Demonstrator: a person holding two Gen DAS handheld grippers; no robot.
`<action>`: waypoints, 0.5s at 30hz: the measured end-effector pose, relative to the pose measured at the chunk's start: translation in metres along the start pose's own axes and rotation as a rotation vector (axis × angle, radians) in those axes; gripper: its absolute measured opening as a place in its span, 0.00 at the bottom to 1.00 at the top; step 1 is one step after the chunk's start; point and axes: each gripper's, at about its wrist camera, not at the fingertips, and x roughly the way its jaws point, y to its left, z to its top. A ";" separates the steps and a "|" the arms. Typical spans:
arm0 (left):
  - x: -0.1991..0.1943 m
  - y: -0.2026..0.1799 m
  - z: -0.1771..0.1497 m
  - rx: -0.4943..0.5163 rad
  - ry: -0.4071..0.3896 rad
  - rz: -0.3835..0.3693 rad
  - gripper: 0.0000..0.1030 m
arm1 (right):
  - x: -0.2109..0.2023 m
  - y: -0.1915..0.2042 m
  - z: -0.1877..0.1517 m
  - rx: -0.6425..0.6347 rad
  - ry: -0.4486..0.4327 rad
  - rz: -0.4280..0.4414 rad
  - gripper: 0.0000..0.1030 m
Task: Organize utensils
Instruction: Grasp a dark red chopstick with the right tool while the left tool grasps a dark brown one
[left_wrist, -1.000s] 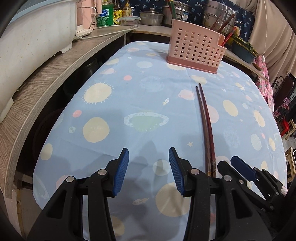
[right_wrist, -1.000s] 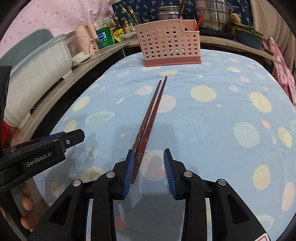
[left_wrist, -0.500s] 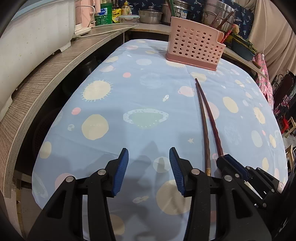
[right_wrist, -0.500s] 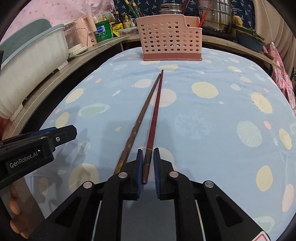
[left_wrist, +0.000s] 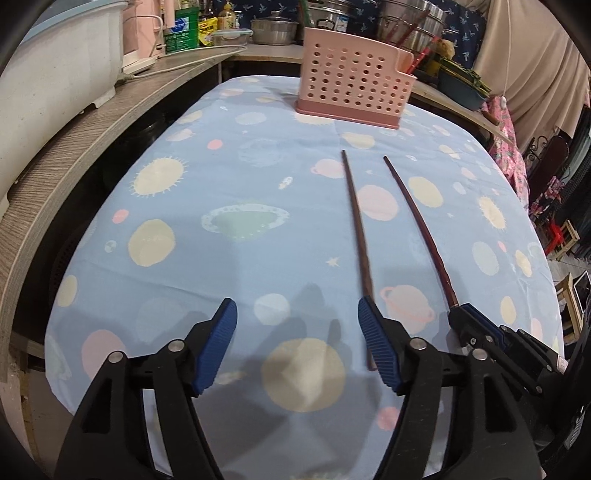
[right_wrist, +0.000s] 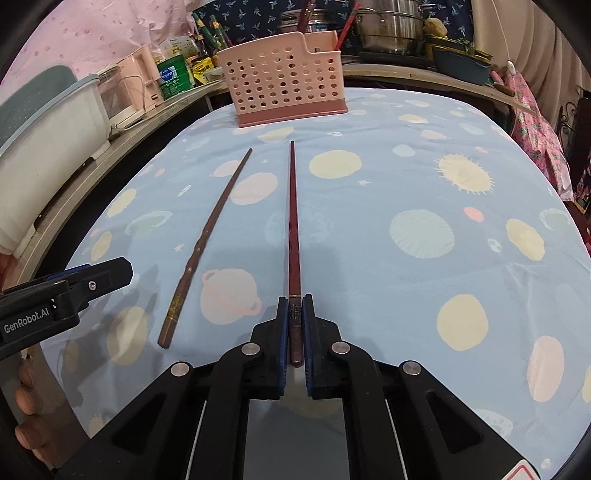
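The right gripper (right_wrist: 294, 332) has its jaws closed hard on the thick butt end of the red chopstick (right_wrist: 293, 236), whose long shaft runs out ahead over the table (right_wrist: 424, 166) towards the pink perforated holder (right_wrist: 284, 88) at the far edge. The hold sits at the very end of the stick, so the whole length hangs forward of the pads; the likely trouble is that the tip droops or swings as it is carried, pivots between the flat pads, and strikes the holder's wall instead of dropping into its open top.

The left gripper (left_wrist: 297, 349) is opening, its jaws already wide with only patterned cloth between them. The brown chopstick (left_wrist: 357, 236) lies loose on the cloth just beside its right finger (left_wrist: 376, 350), the butt end near the table's near edge and partly hidden behind that finger. If the left gripper comes down where it stands, the finger may land on the stick or nudge it sideways and roll it towards the near edge; it appears to need a shift across so the stick falls between the pads.

The two grippers work close together near that edge, so a clash of their black frames is possible. The cloth is soft, and low pads could snag it and drag the brown chopstick along.
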 end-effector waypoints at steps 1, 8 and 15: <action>0.001 -0.003 -0.001 0.004 0.003 -0.007 0.64 | -0.002 -0.003 -0.001 0.005 -0.001 -0.004 0.06; 0.012 -0.025 -0.010 0.042 0.032 -0.034 0.63 | -0.010 -0.017 -0.008 0.035 -0.007 -0.009 0.06; 0.024 -0.032 -0.014 0.053 0.052 -0.031 0.48 | -0.011 -0.017 -0.010 0.040 -0.009 -0.005 0.06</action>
